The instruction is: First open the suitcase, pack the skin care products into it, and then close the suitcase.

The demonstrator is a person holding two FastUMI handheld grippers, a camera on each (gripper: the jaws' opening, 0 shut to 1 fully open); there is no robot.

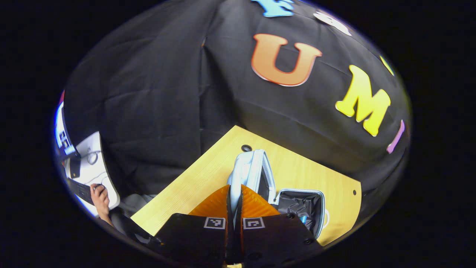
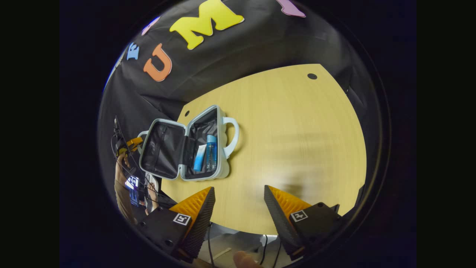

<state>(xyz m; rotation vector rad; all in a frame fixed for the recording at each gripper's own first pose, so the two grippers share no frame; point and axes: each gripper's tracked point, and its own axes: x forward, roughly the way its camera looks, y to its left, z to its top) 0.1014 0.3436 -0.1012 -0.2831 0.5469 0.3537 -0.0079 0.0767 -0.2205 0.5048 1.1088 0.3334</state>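
Note:
A small pale-blue suitcase (image 2: 223,149) lies open on the wooden table (image 2: 297,141). Its black-lined base holds a blue bottle (image 2: 211,150) and a white-and-blue tube (image 2: 199,158) side by side. The lid (image 2: 163,152) is tilted up at the left. In the left gripper view my left gripper (image 1: 234,193) is shut on the lid's pale rim (image 1: 253,171), with the lined base (image 1: 301,204) to its right. The right gripper view also shows that left gripper (image 2: 130,143) at the lid's outer edge. My right gripper (image 2: 240,201) is open, empty, over the table's near edge, short of the suitcase.
Round holes (image 2: 312,76) sit in the table's far corners. Right of the suitcase lies bare tabletop. A person's hand (image 1: 99,197) rests by a white device at the left, and a lit screen (image 2: 132,184) shows beyond the table's left edge. Cables (image 2: 266,245) hang below the near edge.

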